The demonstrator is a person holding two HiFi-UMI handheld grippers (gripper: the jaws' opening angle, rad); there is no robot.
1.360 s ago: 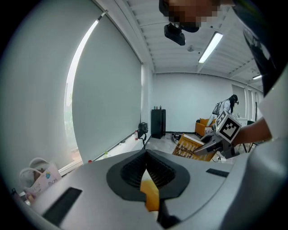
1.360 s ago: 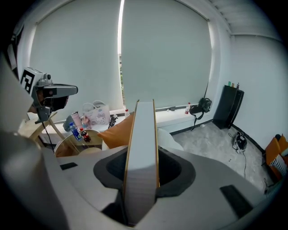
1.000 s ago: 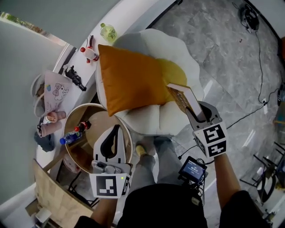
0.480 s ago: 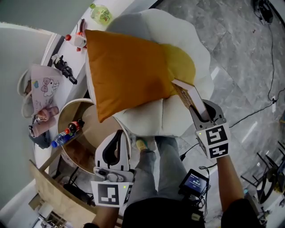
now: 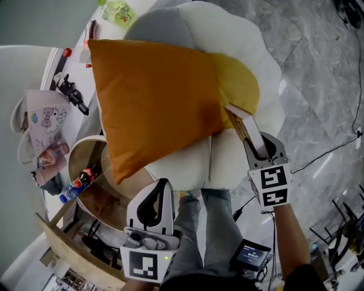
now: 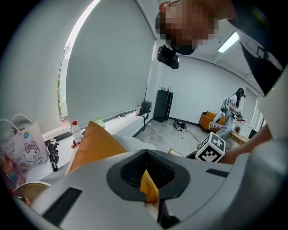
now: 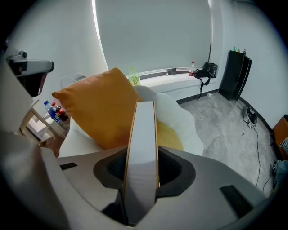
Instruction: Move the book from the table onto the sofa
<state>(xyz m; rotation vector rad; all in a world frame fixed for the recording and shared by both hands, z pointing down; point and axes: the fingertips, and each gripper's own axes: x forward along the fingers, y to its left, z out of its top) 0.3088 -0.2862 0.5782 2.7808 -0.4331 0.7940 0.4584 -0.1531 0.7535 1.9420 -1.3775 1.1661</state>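
The book point(image 5: 242, 120), thin with a patterned cover, stands edge-up in my right gripper point(image 5: 251, 138), which is shut on its lower end. It hangs over the right part of the white flower-shaped sofa point(image 5: 227, 165), beside the yellow centre point(image 5: 242, 85) and the corner of the big orange pillow point(image 5: 153, 96). In the right gripper view the book's white page edge point(image 7: 143, 143) runs straight up between the jaws of my right gripper point(image 7: 141, 168), with the orange pillow point(image 7: 101, 110) behind. My left gripper point(image 5: 164, 185) is shut and empty, low at the sofa's near edge; the left gripper view shows the pillow point(image 6: 94, 143) ahead.
A round wooden table point(image 5: 85, 153) with drink bottles point(image 5: 79, 182) stands left of the sofa. On the sill behind are a printed tote bag point(image 5: 42, 122), a black toy figure point(image 5: 71, 91) and a green bottle point(image 5: 116, 11). A cable point(image 5: 330, 150) crosses the marble floor at right.
Both grippers have come down toward the sofa, which now fills more of the head view. The book stays gripped in the right gripper; the left stays shut and empty.
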